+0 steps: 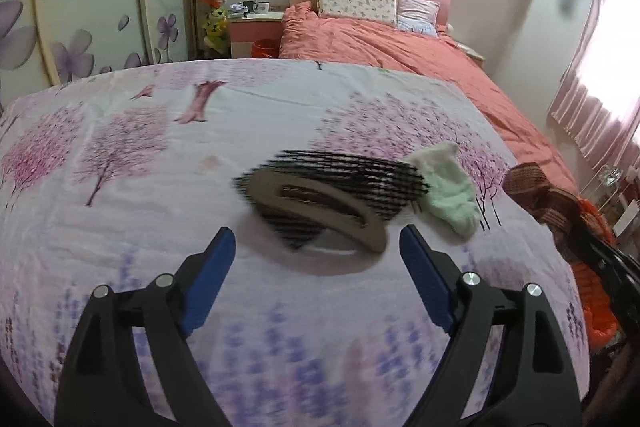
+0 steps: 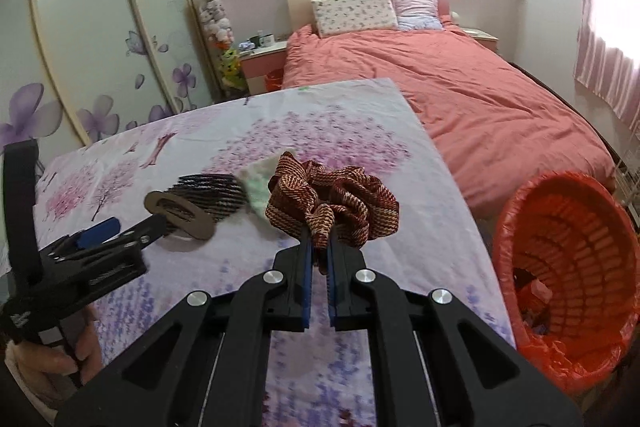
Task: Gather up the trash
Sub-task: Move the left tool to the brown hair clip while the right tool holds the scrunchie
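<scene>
Scrunchie (image 2: 334, 205) — red woven cloth — hangs pinched in the right gripper (image 2: 319, 259) above the table (image 2: 360, 131); the bin (image 2: 568, 267) sits lower right (floor level). Left gripper (image 1: 316, 255), jaws spread, faces a brush (image 1: 320, 199) just ahead.

Both wrist cameras look down along their fingers, close over the floral tablecloth (image 1: 120, 259), toward the bed (image 2: 460, 95).
</scene>
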A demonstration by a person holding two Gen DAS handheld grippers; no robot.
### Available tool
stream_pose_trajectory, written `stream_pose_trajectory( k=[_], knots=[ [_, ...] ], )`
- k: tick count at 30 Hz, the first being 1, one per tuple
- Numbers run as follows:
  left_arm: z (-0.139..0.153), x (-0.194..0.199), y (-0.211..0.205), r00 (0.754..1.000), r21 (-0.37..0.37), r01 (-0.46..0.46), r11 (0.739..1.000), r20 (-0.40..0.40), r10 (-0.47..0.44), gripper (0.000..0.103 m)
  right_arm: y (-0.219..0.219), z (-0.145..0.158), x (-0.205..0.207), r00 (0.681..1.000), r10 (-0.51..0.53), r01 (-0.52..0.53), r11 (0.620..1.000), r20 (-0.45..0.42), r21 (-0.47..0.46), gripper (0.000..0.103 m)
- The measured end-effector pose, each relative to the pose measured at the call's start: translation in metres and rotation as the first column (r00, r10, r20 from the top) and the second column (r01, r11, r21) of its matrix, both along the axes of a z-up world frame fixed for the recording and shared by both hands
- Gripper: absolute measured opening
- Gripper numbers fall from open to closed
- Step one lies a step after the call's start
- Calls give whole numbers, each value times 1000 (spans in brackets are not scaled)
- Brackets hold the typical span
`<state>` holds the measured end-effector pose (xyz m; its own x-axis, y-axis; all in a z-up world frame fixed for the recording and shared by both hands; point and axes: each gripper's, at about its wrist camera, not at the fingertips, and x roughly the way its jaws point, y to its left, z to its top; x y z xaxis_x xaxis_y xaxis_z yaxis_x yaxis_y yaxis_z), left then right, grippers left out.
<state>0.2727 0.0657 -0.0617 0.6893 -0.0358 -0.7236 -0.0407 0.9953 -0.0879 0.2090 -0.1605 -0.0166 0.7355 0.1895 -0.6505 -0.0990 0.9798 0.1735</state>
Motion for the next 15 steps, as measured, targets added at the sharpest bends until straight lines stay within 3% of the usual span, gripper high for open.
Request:
stream_pose_trajectory(
  k=[8,10,15],
  knots=[
    [-24,34,-18,991,115,-104,988,-75,113,81,-20,-9,-3,1000,-26,26,999,-10,36,6],
    [-26,33,-5,990,78,-115,990,-77,121,81,-22,-10,-4,1000,-25,25,999,-10,43,6],
    [-17,22,23,991,110,-123,986,-45,128,77,-23,-16,-4,1000,-14,15,998,-12,64,6]
  ],
)
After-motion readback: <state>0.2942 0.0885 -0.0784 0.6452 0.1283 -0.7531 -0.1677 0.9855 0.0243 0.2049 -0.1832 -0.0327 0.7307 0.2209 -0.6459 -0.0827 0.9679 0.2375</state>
